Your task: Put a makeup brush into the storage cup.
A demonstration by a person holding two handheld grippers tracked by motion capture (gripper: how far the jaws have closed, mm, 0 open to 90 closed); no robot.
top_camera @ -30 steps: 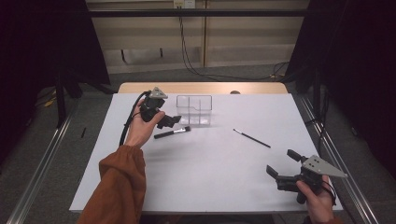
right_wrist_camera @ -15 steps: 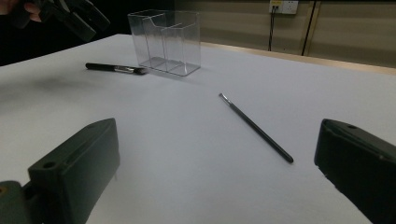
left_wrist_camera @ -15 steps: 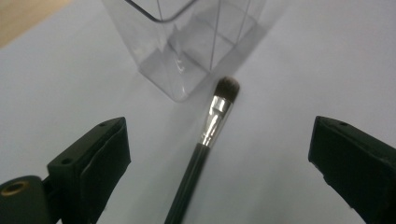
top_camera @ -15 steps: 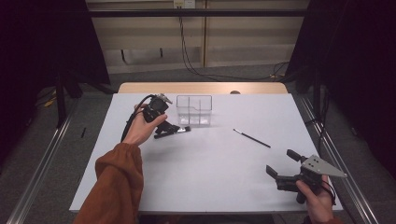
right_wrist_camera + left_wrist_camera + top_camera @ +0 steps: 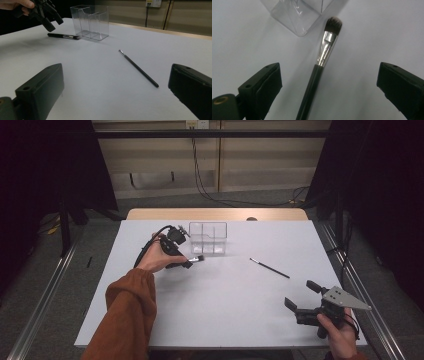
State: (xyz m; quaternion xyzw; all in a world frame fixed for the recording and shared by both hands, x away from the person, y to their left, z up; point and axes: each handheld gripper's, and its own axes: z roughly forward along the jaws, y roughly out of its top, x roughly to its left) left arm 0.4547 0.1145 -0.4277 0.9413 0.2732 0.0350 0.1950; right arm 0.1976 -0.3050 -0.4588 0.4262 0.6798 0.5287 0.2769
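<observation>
Left gripper view: left claw (image 5: 329,87) spread wide astride makeup brush (image 5: 322,60), apparently for grasp; clear organizer (image 5: 208,238) just beyond. Right claw (image 5: 305,297) released, parked near right, thin brush (image 5: 269,268) untouched.

Your left gripper (image 5: 181,251) is held out at the end of your reaching, orange-sleeved left arm (image 5: 129,310), tipped downward, its jaws spread wide apart and nothing touching either one. Your right gripper (image 5: 300,299) sits low in your right hand (image 5: 340,334), jaws likewise wide apart and empty.
</observation>
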